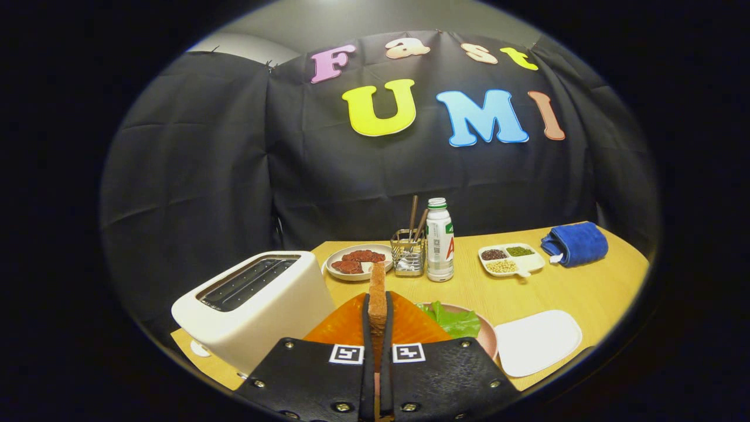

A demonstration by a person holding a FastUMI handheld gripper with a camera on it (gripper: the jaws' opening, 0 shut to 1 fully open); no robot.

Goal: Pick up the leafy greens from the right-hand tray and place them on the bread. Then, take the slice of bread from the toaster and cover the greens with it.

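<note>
My gripper (377, 319) is shut on a slice of toasted bread (377, 293), which stands on edge between the two fingers and sticks up past their tips. Just to the right of the fingers lie the leafy greens (454, 320) on a pink plate (487, 334); any bread under them is hidden by the fingers. The white toaster (255, 302) stands to the left of the fingers, and its two slots look empty. The held slice hangs above the plate's left part, apart from the greens.
An empty white tray (538, 341) lies right of the pink plate. Farther back stand a plate with dark red slices (358, 262), a wire holder with chopsticks (408, 253), a white bottle (439, 240), a divided dish of beans (511, 259) and a folded blue cloth (577, 243).
</note>
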